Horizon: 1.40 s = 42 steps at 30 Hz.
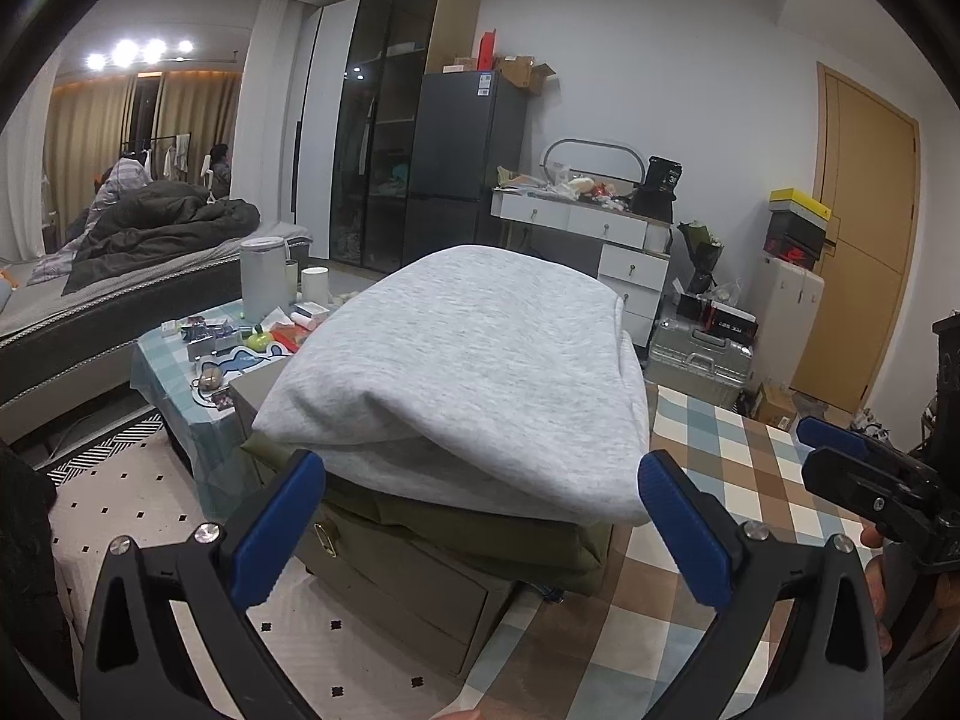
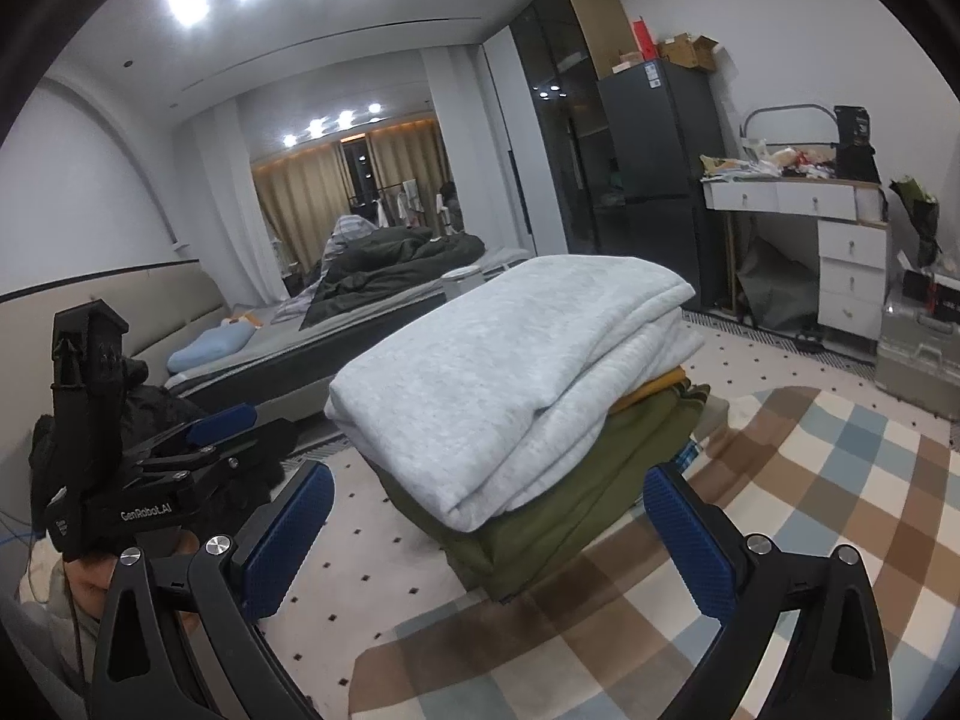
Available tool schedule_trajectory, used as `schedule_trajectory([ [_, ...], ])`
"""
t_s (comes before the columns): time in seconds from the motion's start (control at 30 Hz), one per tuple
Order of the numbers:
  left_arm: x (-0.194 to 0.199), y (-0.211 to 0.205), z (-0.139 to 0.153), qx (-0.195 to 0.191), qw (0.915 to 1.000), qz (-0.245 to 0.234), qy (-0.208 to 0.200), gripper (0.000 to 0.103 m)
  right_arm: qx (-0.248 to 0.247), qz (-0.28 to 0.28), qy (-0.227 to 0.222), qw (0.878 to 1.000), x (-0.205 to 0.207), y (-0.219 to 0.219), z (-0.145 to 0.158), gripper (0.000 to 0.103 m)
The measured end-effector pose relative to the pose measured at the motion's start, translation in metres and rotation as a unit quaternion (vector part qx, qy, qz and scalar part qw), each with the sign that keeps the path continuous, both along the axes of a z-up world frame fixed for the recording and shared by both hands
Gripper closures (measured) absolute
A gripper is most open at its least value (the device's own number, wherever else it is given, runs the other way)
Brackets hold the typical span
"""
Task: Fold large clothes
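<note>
A folded light grey garment (image 1: 468, 372) lies on top of a stack, over a folded olive green garment (image 1: 480, 534); both also show in the right wrist view, the grey one (image 2: 498, 372) above the olive one (image 2: 576, 492), with a yellow layer between them. My left gripper (image 1: 480, 480) is open and empty, its blue pads either side of the stack's near edge. My right gripper (image 2: 489, 495) is open and empty, just short of the stack's near corner. The right gripper also shows at the right edge of the left wrist view (image 1: 864, 462).
The stack rests at the edge of a table with a checked cloth (image 1: 738, 480). A low table (image 1: 174, 372) with clutter and a kettle stands to the left. A bed (image 2: 372, 294), dark fridge (image 2: 660, 132), white drawers (image 2: 840, 252) and a metal suitcase (image 1: 696, 360) stand behind.
</note>
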<state>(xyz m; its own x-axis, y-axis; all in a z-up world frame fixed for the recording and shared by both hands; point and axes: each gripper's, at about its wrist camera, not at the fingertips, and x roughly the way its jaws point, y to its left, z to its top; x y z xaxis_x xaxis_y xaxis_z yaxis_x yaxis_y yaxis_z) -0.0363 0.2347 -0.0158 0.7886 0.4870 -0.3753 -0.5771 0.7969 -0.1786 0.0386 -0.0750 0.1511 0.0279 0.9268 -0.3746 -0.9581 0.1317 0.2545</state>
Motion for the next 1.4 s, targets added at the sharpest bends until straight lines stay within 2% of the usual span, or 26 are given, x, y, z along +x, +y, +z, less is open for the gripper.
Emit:
schedule_trajectory([
  [0.53,-0.003,-0.003,0.001,0.005,1.0000,0.004,-0.002,0.001,0.002,0.003,-0.030,1.000,-0.014,-0.007,0.002,0.000],
  [1.4,-0.005,-0.014,0.006,0.019,0.9998,0.002,-0.003,0.001,0.008,0.000,-0.027,1.000,-0.010,-0.015,0.003,0.000],
])
